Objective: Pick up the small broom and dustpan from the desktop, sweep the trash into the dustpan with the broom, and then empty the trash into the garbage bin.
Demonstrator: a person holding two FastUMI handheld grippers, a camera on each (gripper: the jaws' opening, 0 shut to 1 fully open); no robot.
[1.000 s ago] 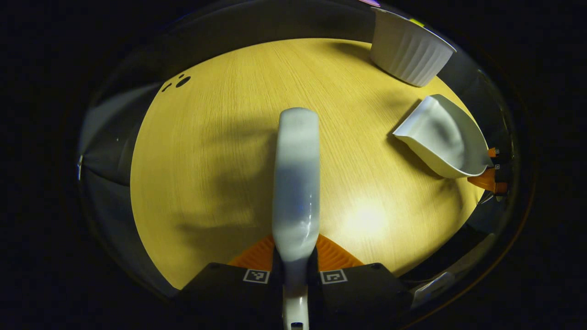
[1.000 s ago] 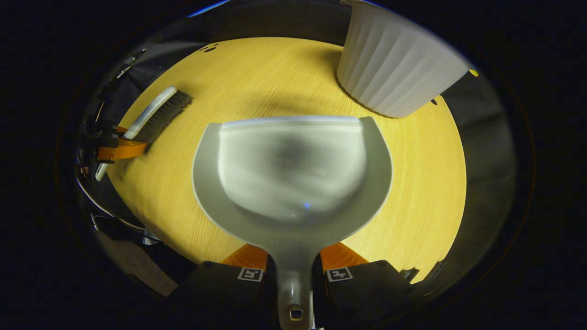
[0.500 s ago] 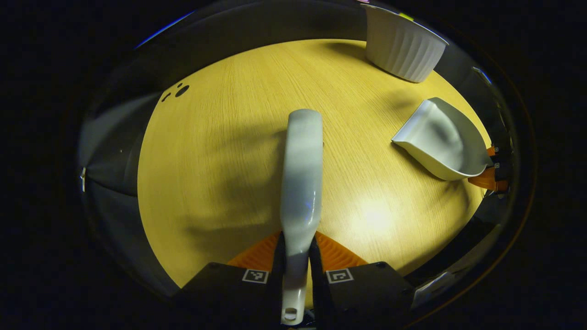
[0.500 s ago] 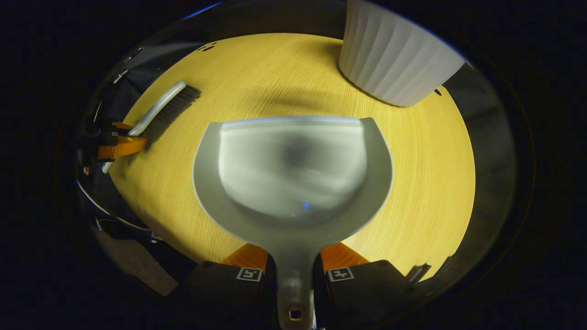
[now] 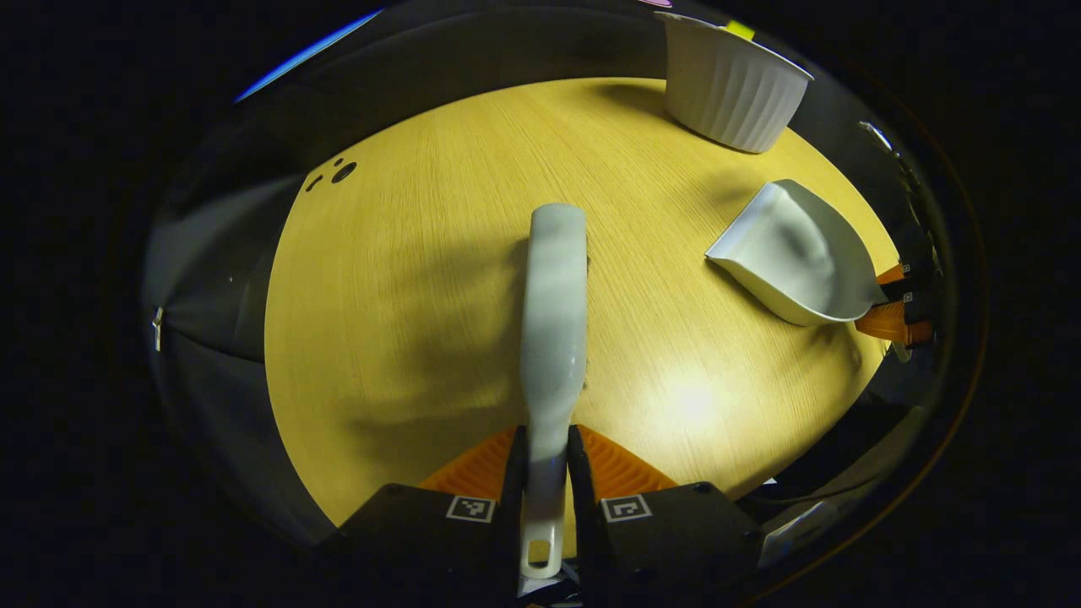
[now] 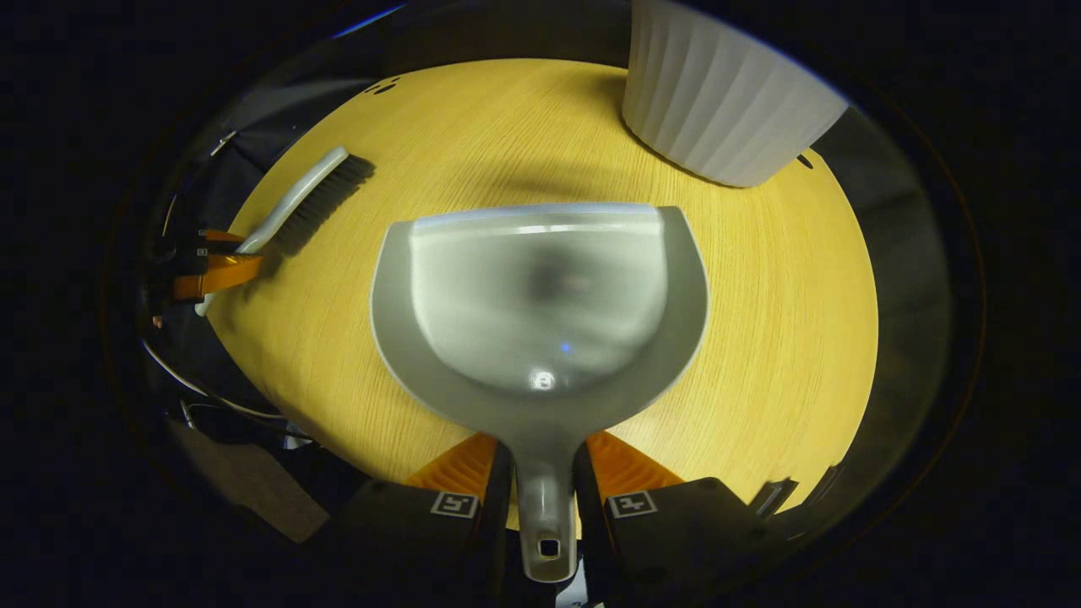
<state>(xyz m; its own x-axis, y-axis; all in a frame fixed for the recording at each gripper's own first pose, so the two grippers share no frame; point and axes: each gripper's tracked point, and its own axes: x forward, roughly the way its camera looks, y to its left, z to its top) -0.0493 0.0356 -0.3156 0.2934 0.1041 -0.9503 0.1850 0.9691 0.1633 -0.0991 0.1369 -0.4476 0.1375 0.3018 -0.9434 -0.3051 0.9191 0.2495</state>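
Observation:
The small broom (image 5: 553,312) rests on the wooden table, its white handle running away from me and its dark bristles (image 6: 325,198) down on the wood. My left gripper (image 5: 546,473) stands slightly open, its fingers flanking the handle's end with thin gaps. The grey dustpan (image 6: 540,295) lies flat and empty on the table. My right gripper (image 6: 546,498) is slightly open around its short handle. In the left gripper view the dustpan (image 5: 794,253) sits at the right with the right gripper (image 5: 895,308) behind it. The left gripper (image 6: 211,272) shows at the broom's handle end.
A white ribbed garbage bin (image 6: 718,93) stands at the far right of the round table (image 5: 405,295), just beyond the dustpan's lip; it also shows as the bin (image 5: 730,84) in the left gripper view. Small dark holes (image 5: 338,173) mark the far left of the tabletop.
Both grippers have drawn back along their handles, so the hanging-hole ends of the broom and dustpan handles now show between the fingers. The fingers of both have spread slightly.

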